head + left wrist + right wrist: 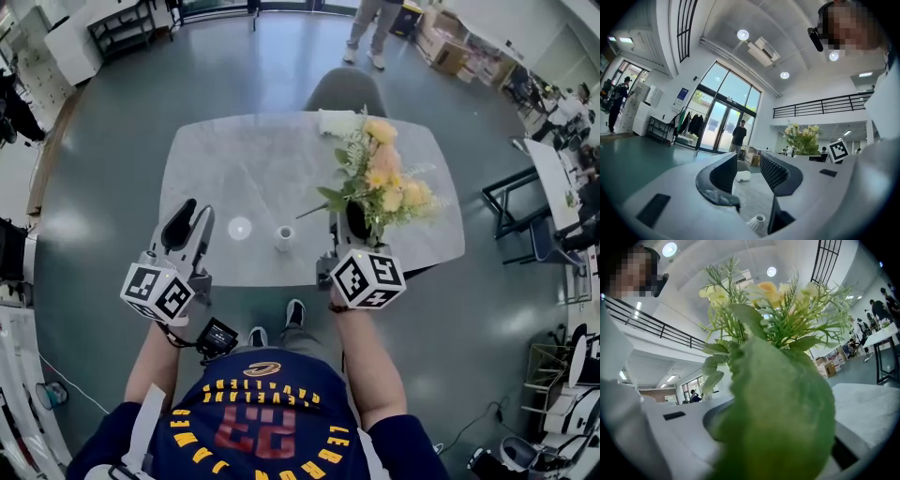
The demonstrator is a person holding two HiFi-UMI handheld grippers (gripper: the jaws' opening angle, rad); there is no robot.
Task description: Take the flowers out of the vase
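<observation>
Gripping low on the stems looks right for the seemingly light, floppy bunch of yellow and peach flowers [389,183], which the right gripper [354,221] clamps above the grey marble table [234,159], clear of the small white ribbed vase [284,237]; the left gripper [187,223] gapes empty

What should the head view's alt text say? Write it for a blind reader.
The right gripper holds a bunch of yellow and peach flowers clear of the small white vase on the grey table. The left gripper is open and empty.
</observation>
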